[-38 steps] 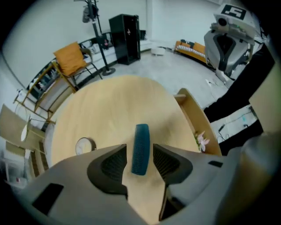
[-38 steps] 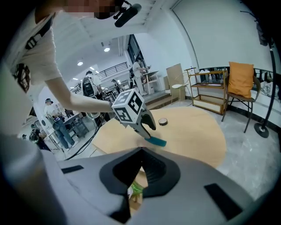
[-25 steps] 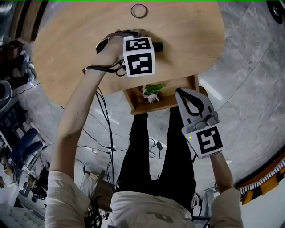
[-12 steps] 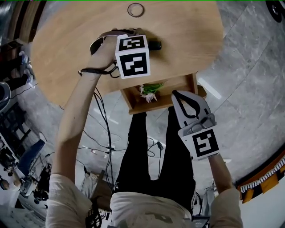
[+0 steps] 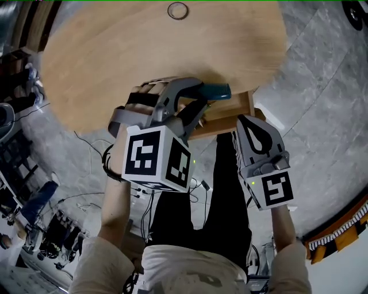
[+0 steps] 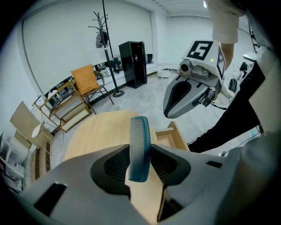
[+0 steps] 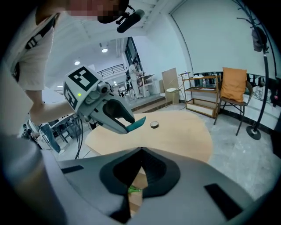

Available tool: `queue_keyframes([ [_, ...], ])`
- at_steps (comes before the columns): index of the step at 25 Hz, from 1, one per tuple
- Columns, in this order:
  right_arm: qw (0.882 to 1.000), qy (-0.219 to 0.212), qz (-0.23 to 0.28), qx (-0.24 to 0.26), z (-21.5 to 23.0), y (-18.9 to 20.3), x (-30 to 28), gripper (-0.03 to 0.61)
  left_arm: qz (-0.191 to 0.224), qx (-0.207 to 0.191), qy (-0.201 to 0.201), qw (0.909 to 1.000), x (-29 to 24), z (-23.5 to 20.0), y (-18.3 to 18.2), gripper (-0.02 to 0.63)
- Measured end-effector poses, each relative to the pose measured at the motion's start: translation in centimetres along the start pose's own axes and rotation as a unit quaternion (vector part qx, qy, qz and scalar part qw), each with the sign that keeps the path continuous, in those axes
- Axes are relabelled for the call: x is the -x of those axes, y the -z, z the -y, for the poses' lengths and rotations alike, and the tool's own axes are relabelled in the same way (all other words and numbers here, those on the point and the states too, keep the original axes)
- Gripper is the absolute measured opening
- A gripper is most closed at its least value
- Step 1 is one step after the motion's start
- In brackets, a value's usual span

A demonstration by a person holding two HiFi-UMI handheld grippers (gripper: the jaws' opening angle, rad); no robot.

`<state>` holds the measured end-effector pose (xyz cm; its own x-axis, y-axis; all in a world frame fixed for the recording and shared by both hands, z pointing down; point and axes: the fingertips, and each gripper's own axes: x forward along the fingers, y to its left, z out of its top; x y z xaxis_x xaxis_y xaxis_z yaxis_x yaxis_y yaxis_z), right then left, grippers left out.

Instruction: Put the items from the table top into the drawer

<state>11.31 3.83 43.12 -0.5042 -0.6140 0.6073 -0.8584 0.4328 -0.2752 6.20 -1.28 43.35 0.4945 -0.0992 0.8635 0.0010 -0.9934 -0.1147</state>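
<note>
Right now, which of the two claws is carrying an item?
The left claw: its jaws have just been closing and now grip the teal comb. The right claw is shut, with nothing between its jaws.

1. A light wooden table (image 5: 115, 51) with a rounded top stands on a grey stone floor (image 5: 322, 86).
2. One small dark ring (image 5: 178, 10) lies flat on the top near the far edge, well apart from the drawer.
3. The drawer (image 5: 251, 102), under the near edge, stands pulled out.
4. A green thing (image 7: 134, 190) lies inside it.
</note>
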Motion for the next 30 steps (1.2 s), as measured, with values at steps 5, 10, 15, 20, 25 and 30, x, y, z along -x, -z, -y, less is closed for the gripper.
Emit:
queue_keyframes([
  [5, 0.999, 0.039, 0.007, 0.005, 2.8, 0.2, 1.4, 0.006, 0.002, -0.009, 0.004, 0.9999, -1.1, 1.2, -1.9, 0.155],
  [10, 0.995, 0.102, 0.010, -0.020, 6.6, 1.2, 3.2, 0.006, -0.014, 0.034, 0.042, 0.9984, -8.3, 6.7, -2.4, 0.155],
  [15, 0.994, 0.108, -0.005, -0.035, 7.5, 3.8, 4.3, 0.006, -0.091, 0.119, 0.065, 0.9866, -17.1, 13.3, 0.9, 0.155],
  [20, 0.993, 0.105, -0.023, -0.046, 7.4, 6.9, 4.7, 0.005, -0.132, 0.180, 0.085, 0.9710, -22.2, 16.1, 3.7, 0.155],
  [25, 0.992, 0.102, -0.044, -0.055, 6.8, 9.1, 4.5, 0.006, -0.166, 0.152, 0.121, 0.9667, -24.9, 17.6, 5.4, 0.156],
  [30, 0.993, 0.106, -0.019, -0.043, 5.8, 8.5, 4.2, 0.006, -0.164, 0.150, 0.109, 0.9690, -24.7, 17.8, 5.4, 0.176],
])
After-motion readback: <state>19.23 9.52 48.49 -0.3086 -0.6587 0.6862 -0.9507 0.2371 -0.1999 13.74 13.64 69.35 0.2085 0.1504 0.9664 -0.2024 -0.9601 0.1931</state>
